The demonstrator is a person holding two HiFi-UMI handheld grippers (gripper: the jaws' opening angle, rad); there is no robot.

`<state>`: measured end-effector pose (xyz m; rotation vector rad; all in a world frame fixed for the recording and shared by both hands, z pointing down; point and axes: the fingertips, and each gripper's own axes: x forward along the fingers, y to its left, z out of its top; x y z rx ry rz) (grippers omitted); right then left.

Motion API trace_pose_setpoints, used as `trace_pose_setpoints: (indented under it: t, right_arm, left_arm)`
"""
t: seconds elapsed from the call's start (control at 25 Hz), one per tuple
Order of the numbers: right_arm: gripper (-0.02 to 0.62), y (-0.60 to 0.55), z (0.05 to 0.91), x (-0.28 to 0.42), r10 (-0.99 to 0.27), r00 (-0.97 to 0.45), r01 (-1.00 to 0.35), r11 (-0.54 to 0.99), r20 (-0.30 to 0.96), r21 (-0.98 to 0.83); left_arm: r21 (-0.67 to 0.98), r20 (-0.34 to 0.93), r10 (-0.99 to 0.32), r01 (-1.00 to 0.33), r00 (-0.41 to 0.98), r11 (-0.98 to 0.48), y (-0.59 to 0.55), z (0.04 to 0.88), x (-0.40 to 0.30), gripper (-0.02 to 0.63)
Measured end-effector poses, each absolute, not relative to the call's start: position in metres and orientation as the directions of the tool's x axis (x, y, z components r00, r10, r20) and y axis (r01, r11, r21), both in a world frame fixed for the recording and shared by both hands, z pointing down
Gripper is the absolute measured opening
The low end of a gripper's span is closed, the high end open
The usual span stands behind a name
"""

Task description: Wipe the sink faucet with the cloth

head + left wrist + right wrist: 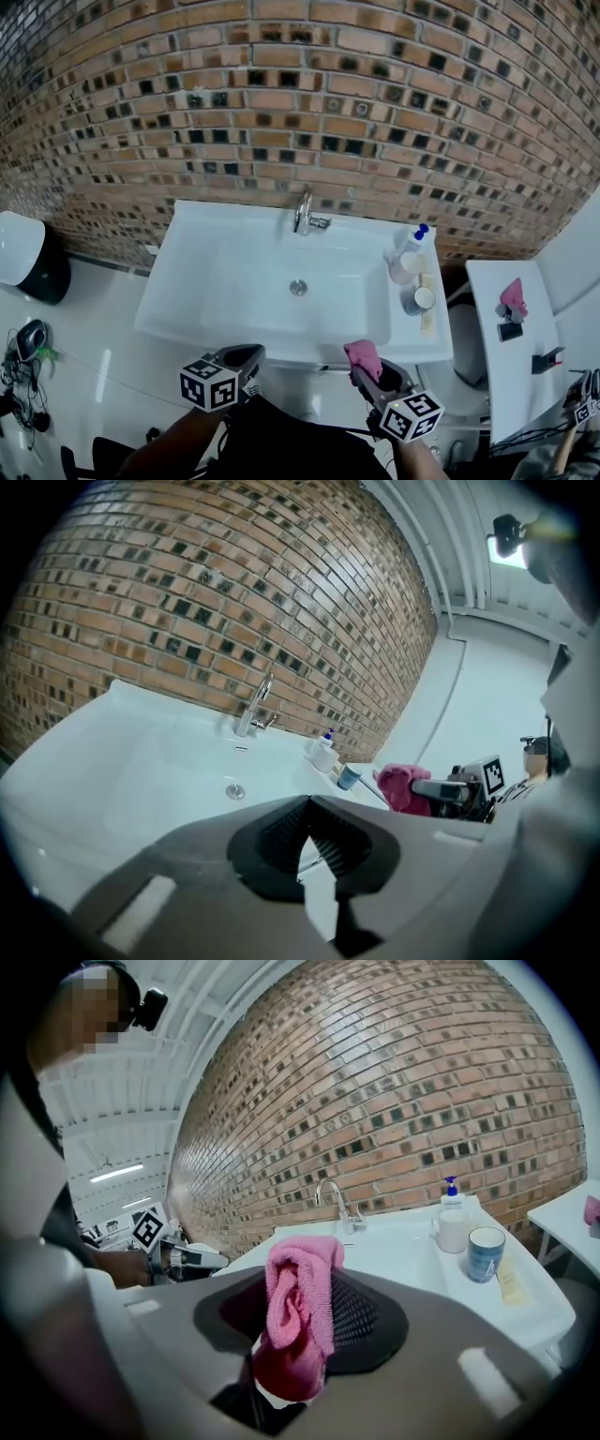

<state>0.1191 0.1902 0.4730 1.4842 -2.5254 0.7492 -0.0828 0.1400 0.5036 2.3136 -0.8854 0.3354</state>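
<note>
so the right gripper (298,1330) is clamped on the bunched pink terry cloth (302,1302), the left gripper (307,806) is closed on nothing, and the upright chrome faucet (303,215) sits straight ahead at the back edge of the white sink (234,272)

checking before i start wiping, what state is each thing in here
left tool: shut, empty
right tool: shut on the cloth
cloth: bunched up, not at the faucet yet
faucet: no water running
sink: no standing water seen
cup: upright on the sink ledge
soap bottle: upright, beside the cup
</note>
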Motion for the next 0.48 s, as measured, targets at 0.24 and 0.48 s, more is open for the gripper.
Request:
trace_pose_setpoints:
  t: [0.24,0.48]
  right_arm:
    - [0.163,0.201,0.476,0.117,-0.787,-0.518,-0.840,0.394,0.334,-0.374]
    - [0.163,0.203,0.477,0.114,-0.784,-0.526,-0.834,0.401,0.329,-0.379]
  left_arm:
    - [0.468,0.428,-0.513,-0.668,0.744,-0.578,0.146,0.502,-0.076,0.006]
    - [0.462,0.423,-0.521,-0.671,0.741,-0.580,0.147,0.499,-0.077,0.006]
